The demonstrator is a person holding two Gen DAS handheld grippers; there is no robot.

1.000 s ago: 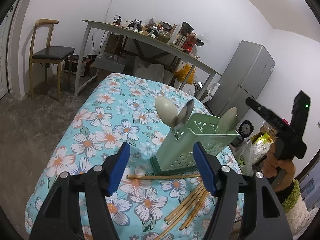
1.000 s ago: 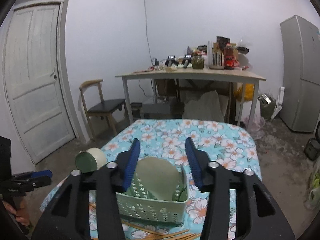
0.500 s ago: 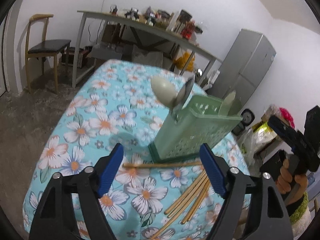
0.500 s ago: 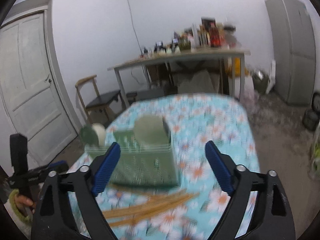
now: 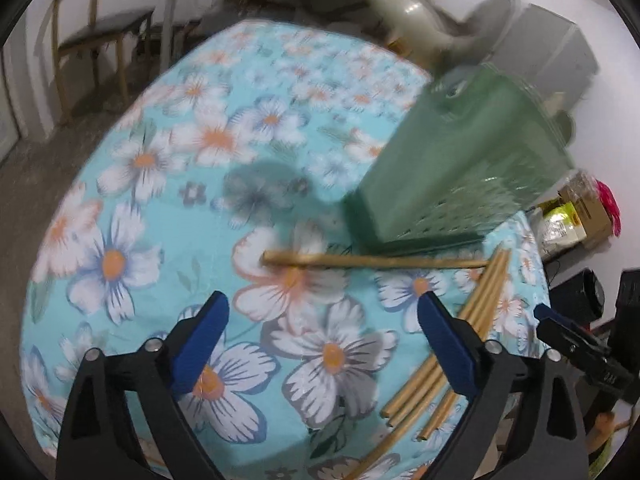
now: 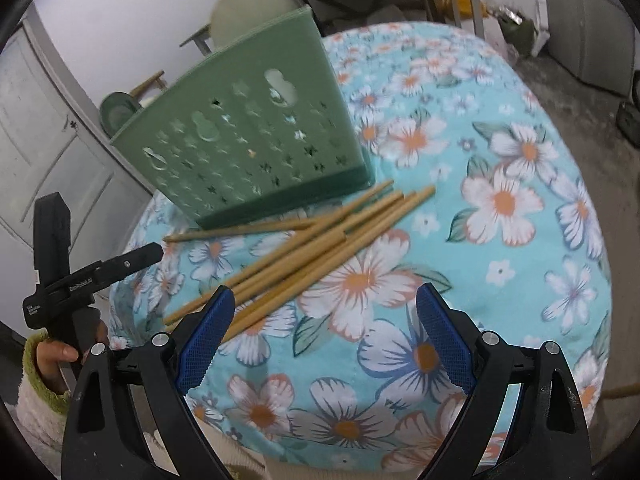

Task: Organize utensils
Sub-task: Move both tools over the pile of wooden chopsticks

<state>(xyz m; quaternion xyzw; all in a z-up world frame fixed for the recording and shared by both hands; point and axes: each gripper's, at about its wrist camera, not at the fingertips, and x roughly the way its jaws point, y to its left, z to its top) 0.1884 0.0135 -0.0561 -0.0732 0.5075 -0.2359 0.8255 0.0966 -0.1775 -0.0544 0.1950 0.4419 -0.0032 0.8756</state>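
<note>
Jaws on both the left gripper [image 5: 322, 322] and right gripper [image 6: 325, 318] have just been opening, wide apart, nothing between. Ahead stands the green perforated plastic utensil basket [image 6: 256, 136]; nearer the jaws, loose bamboo chopsticks [image 6: 304, 240] could roll or scatter off the floral-clothed surface [image 6: 500, 200] if nudged.

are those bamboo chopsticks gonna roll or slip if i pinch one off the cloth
Probably a bit. The chopsticks look slim, smooth and stiff, so one should lift without bending but may slide between pads. They lie overlapping in a loose bundle, so pinching one likely nudges its neighbours. The soft floral tablecloth should damp rolling. The lone chopstick by the green utensil holder looks easiest.
</note>
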